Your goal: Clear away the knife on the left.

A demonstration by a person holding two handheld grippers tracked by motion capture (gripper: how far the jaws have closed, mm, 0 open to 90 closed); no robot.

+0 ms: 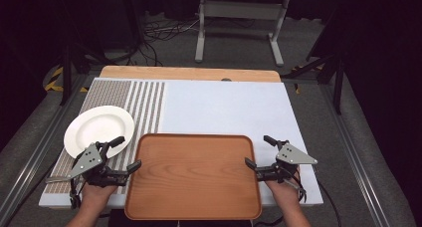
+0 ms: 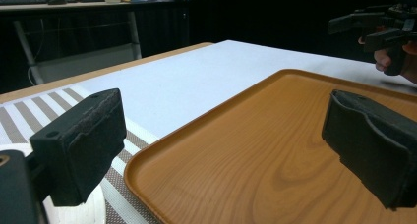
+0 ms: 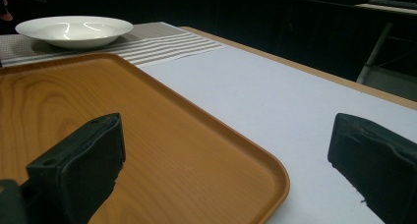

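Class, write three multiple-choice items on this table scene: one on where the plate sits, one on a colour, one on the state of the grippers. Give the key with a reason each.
1. Where does the white plate sit?
A. on the tray
B. on the striped mat, left of the tray
C. on the floor

2. What colour is the tray?
A. wood brown
B. blue
C. black

3. How do the left gripper and right gripper stand?
A. both shut on the plate
B. one holds a cup
C. both open, holding nothing

Key: B, the plate rests on the striped mat; A, brown wood grain shows; C, each gripper's jaws are spread, one at each side of the tray.
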